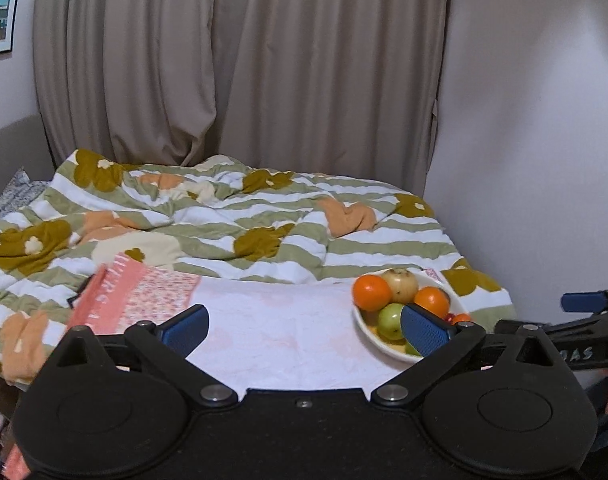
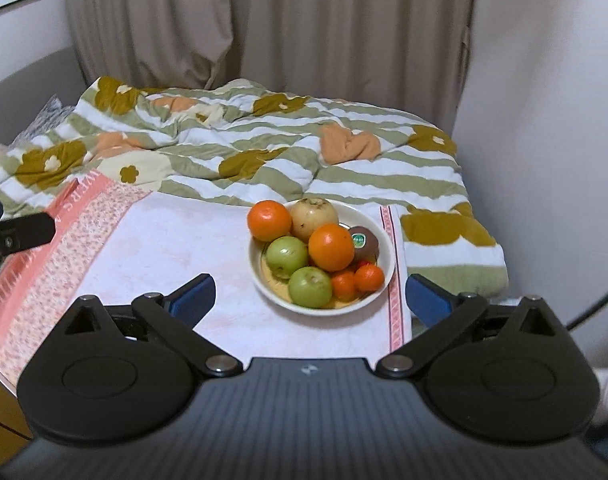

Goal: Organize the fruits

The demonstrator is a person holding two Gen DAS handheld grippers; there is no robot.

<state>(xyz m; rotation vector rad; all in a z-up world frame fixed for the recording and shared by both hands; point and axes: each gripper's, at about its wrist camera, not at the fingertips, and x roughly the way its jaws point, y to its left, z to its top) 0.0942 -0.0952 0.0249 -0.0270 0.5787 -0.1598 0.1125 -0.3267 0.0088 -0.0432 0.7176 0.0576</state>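
Fruits (image 2: pixel 331 247), oranges, green apples, a kiwi and a pale pear, are sitting heaped in a white bowl (image 2: pixel 386 276) on a pink-bordered towel (image 2: pixel 176 248) lying across a flowered quilt (image 2: pixel 272 160) before beige curtains (image 2: pixel 264 20). The left gripper (image 1: pixel 304 330) and right gripper (image 2: pixel 310 300) are both standing wide apart and gripping nothing, the left one's finger (image 1: pixel 424 330) hiding part of the bowl.

White bowl (image 2: pixel 386 248) on the pale towel (image 2: pixel 176 248) holds two oranges, two green apples, a pear, a kiwi, small tangerines.
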